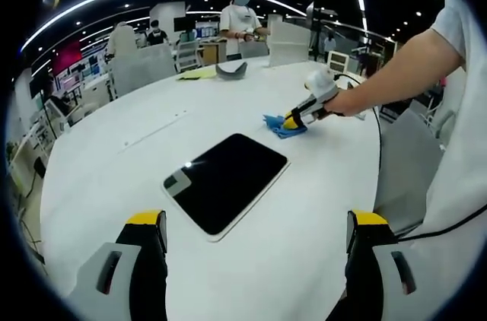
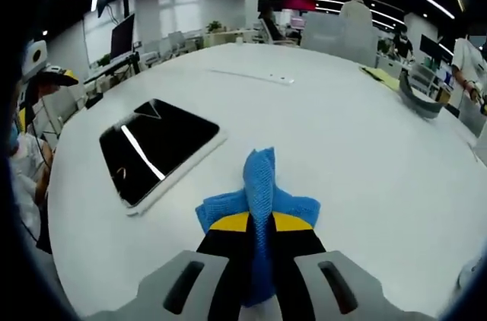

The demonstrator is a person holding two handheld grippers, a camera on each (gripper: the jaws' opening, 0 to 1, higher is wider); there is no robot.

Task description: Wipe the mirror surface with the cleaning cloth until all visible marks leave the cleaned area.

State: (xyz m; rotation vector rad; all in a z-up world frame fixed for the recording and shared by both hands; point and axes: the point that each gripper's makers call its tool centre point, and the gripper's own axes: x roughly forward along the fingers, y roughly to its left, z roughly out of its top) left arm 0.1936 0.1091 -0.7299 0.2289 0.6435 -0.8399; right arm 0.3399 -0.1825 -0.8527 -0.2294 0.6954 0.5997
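Nearest, seen in the right gripper view: right tongs (image 2: 259, 233) clamped together on a blue cleaning cloth (image 2: 259, 184), a fold pinched upright between the yellow-tipped jaws and the rest spread on the white tabletop (image 2: 365, 123). Gripped that way, probably, to leave a loose pad free for wiping. Not yet touching the mirror (image 2: 160, 146), a dark glossy rectangle with a pale border lying flat just to the left and reflecting ceiling lights.

Seen in the left gripper view: left tongs (image 1: 255, 237) held apart and holding nothing, hovering low over the near edge of the tabletop (image 1: 114, 161), seemingly ready to steady the mirror (image 1: 226, 180) just ahead. Beyond it, the right tongs (image 1: 293, 117) pressed onto the cloth (image 1: 283, 125), with a person's forearm (image 1: 396, 70) reaching in from the right.

Farther off: a grey curved object (image 1: 231, 69) and a yellow sheet (image 1: 196, 74) at the far edge, then people standing among office desks and chairs.
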